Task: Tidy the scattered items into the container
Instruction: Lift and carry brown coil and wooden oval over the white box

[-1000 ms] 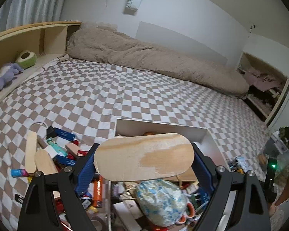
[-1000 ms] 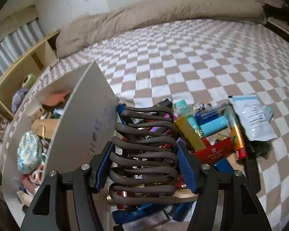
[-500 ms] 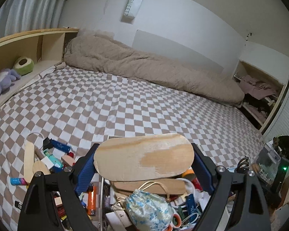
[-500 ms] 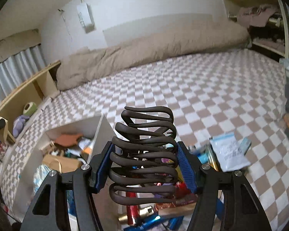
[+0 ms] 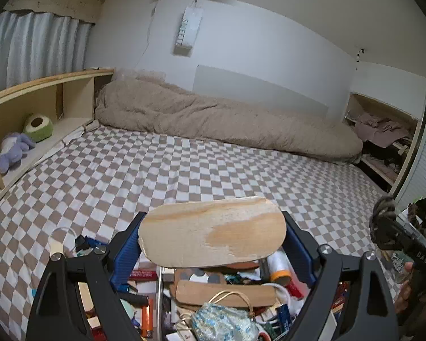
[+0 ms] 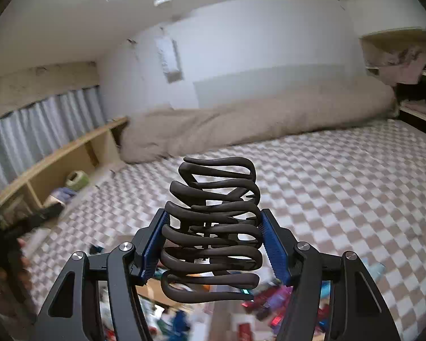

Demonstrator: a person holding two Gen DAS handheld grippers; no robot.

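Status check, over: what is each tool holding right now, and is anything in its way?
Left tool clamped on wooden board, above cluttered container. Right tool clamped on dark wavy rack. Nothing blocking either.

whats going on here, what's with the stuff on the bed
A person is tidying clutter on a checkered bed into a white box, with a two-finger tool in each hand. The left tool grips a flat oval wooden board above the box. The right tool grips a dark wavy claw hair clip above the bed, over scattered items.
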